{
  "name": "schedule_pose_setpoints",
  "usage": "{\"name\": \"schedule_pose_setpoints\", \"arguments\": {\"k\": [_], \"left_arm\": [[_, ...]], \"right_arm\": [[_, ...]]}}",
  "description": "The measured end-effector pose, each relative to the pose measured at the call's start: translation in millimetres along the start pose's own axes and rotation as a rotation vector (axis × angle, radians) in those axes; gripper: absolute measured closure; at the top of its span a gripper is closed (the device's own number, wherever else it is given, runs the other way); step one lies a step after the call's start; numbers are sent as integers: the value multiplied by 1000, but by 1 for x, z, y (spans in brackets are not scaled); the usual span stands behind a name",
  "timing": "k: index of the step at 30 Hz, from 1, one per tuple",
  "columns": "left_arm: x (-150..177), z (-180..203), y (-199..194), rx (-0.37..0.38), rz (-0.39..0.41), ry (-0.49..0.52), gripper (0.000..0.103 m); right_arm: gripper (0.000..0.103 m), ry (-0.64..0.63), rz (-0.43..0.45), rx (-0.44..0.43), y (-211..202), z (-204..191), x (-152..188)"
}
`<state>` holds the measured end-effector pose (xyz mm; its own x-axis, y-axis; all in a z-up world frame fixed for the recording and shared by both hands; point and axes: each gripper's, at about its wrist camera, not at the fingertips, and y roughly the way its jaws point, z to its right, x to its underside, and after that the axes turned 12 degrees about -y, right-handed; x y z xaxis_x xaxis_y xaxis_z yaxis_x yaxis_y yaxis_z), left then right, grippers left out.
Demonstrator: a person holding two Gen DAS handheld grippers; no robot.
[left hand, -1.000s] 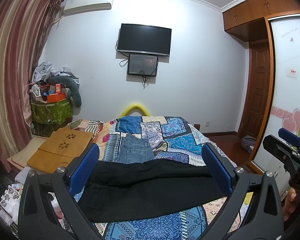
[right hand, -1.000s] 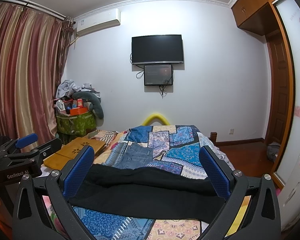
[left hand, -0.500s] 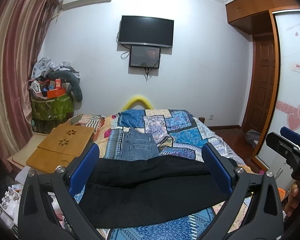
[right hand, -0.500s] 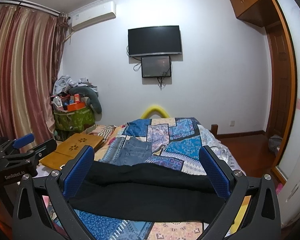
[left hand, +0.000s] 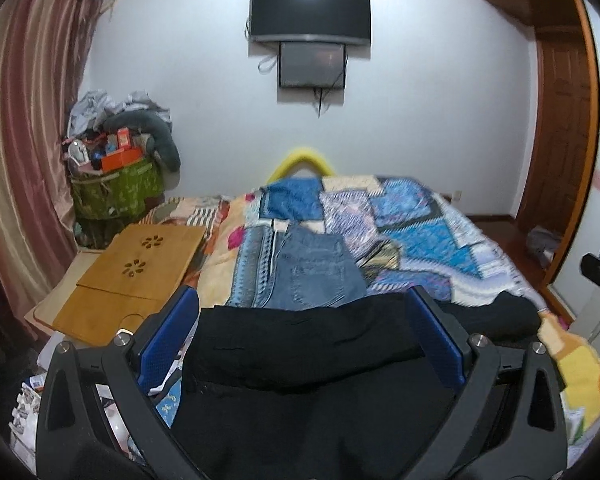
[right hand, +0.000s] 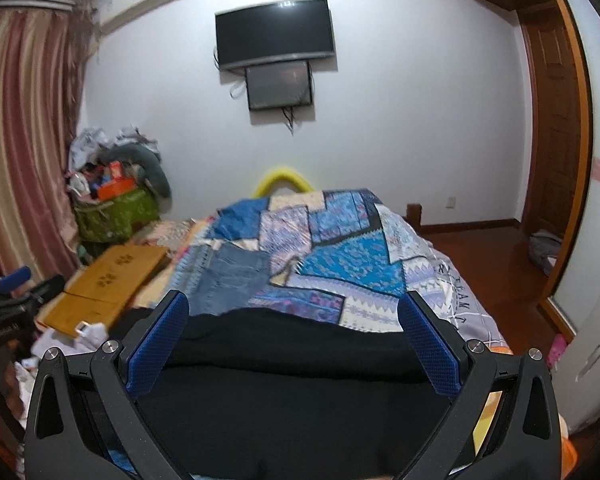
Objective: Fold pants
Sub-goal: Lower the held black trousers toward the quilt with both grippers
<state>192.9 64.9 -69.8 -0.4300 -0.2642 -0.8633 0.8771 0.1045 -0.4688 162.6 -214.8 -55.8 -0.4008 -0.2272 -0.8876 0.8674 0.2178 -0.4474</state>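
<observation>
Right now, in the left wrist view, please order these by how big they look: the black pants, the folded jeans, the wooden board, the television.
1. black pants, largest, though nearest the camera
2. wooden board
3. television and folded jeans look alike; I cannot rank them

The room is lit evenly and fairly dimly, with a cool cast; the white wall (left hand: 440,92) is the brightest area. A small glare spot is seen on the top edge of the television (left hand: 311,12) in both views. Strong fisheye bending is shown at the edges, where the curtain (right hand: 24,152) and door frame (right hand: 576,128) are curved and the corners are vignetted black. Slight motion blur is spread over both views. Detail in the black pants (left hand: 300,344) is lost in darkness.
</observation>
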Motion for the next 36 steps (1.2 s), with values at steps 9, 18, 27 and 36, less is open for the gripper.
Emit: {"name": "schedule_pose_setpoints", "arguments": {"k": [9,18,27,36], "left_arm": [[-16,-57,136,-103,-187,-14,0],[0,-120,256,-208,-411,-43,12],[38,-146,323,-242,-585,-84,20],[51,-149,345,-210,-641,-128,53]], "right_arm": [[0,-85,-182,32,84,22,11],[0,-108,-349,-116,168,39,15],[8,-207,-470,-252,238,24,19],[38,-301,-566,-346,276,1,29]]}}
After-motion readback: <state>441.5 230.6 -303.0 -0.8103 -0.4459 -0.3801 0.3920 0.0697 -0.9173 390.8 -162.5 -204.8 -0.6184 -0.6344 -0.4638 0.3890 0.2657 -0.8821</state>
